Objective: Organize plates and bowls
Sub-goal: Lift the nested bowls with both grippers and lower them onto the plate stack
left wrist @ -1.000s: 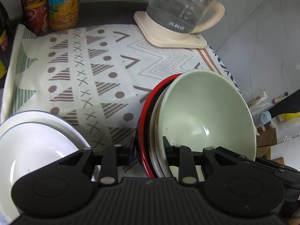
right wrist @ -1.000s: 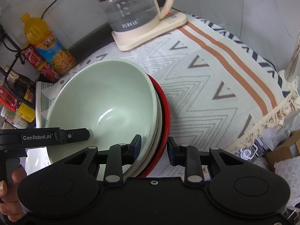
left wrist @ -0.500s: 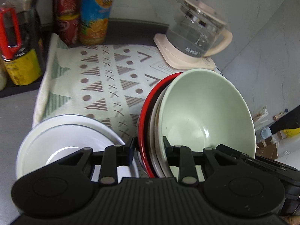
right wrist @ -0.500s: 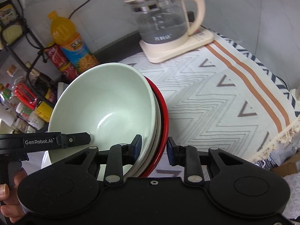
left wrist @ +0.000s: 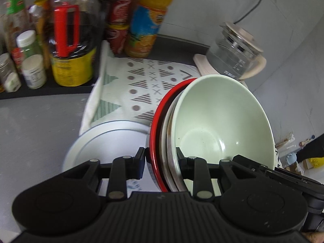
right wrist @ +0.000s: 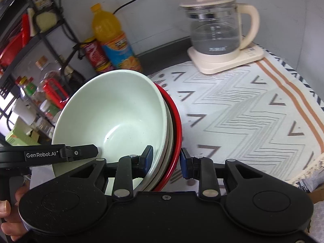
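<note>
Since a second earlier, I had carried the bowl stack (left wrist: 202, 125) up and leftward; bottles (left wrist: 66, 46) now filled the left view. My left gripper (left wrist: 161, 162) clamped one edge of the stack, my right gripper (right wrist: 166, 159) the opposite edge, holding it tilted above the patterned cloth (right wrist: 243, 109). Its green bowl (right wrist: 113, 113) sat nested inside a red-rimmed one (right wrist: 177, 121). Below, white plates (left wrist: 109, 139) lay beside the cloth.

White plate (left wrist: 105, 141) near edge hidden behind left tongs (left wrist: 161, 165); shelf bottles (left wrist: 30, 60) blurred, labels unreadable.
</note>
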